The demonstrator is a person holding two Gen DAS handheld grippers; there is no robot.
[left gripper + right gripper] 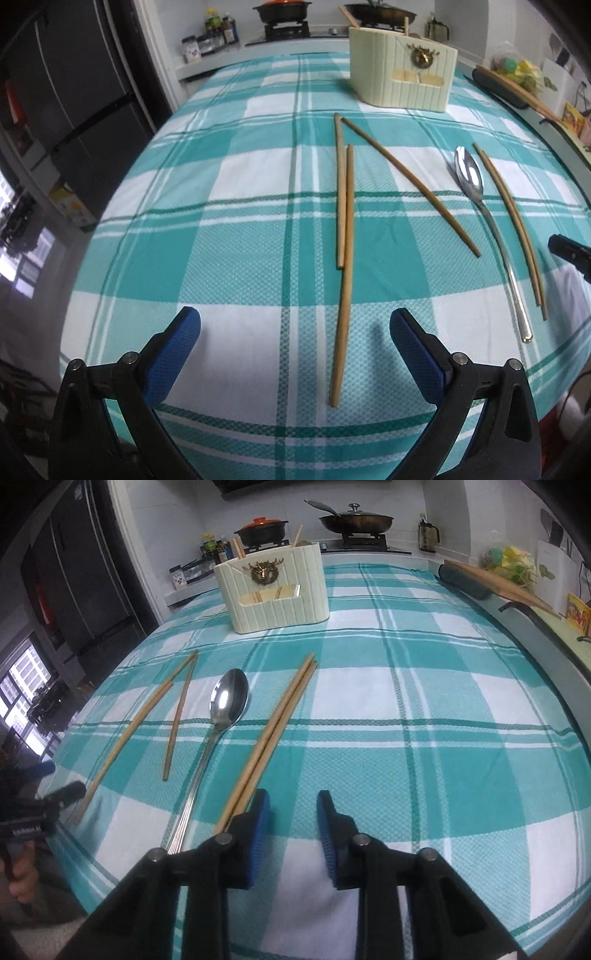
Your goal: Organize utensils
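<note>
Wooden chopsticks (345, 240) and a steel spoon (487, 225) lie loose on the teal-checked surface (221, 221), long axes running roughly near-to-far, spoon bowl toward the cream holder (402, 74) at the far edge. Left gripper (295, 350) spread wide, holding nothing, straddling one chopstick's near end. Right gripper (293, 834) apart, holding nothing, just right of the chopstick pair (273, 734). Bare cloth to its right.

Glossy metal spoon (229, 698); matt wooden chopsticks (275, 731); woven checked cloth (424, 738) — ribbed plastic holder (273, 590) at twelve o'clock.
</note>
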